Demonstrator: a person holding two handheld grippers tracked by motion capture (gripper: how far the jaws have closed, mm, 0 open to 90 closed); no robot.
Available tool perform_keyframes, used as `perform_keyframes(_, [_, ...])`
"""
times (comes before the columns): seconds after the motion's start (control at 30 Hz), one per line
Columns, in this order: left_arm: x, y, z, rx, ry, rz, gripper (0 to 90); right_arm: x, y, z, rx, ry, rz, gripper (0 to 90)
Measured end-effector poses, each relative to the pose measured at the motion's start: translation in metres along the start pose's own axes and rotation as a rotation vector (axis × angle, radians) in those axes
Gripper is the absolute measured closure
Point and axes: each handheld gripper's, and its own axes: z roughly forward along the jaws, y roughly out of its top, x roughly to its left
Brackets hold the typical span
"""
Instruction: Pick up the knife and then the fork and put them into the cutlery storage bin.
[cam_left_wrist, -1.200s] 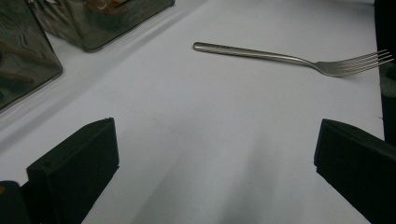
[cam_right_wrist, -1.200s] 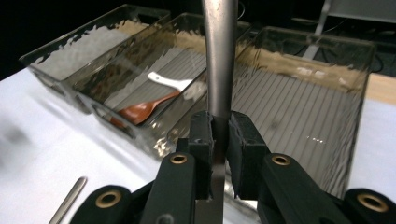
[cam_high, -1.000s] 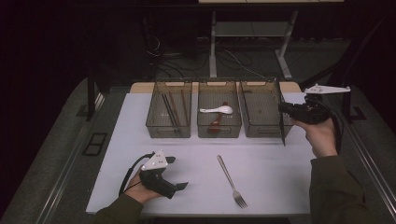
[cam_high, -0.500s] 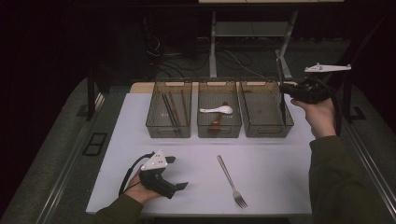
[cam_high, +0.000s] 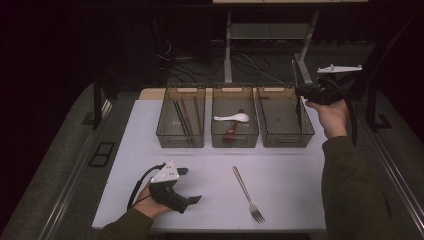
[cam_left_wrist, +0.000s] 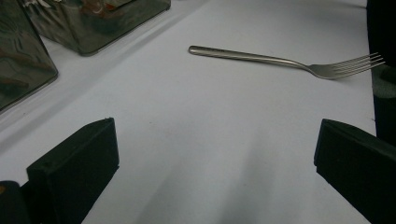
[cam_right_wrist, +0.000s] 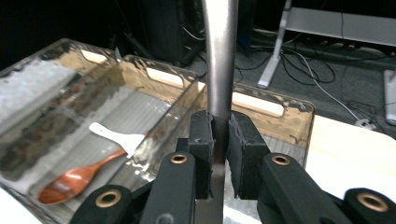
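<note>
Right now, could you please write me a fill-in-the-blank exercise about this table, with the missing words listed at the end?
1. The right tool is shut on a thin ____ utensil handle.
2. The fork lies on the white ____, outside the bins.
3. The white spoon rests in the ____ of the three bins.
4. The left tool has its jaws ____, with nothing between them.

Missing words: metal; table; middle; open
</note>
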Motion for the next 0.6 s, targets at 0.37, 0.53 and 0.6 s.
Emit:
perform_keyframes(0.37, [-0.001, 0.0, 0.0, -0.002, 0.0, -0.004, 0.0, -0.007, -0.018, 0.019, 0.098, -0.045, -0.022, 80.3])
perform_keyframes(0.53, [-0.001, 0.0, -0.001, -0.003, -0.001, -0.004, 0.0, -0.007, -0.025, 0.03, 0.149, -0.052, -0.028, 80.3])
perform_keyframes(0.6, [-0.001, 0.0, 0.0, -0.002, -0.002, -0.004, 0.0, -0.008, -0.029, 0.034, 0.159, -0.053, -0.025, 80.3])
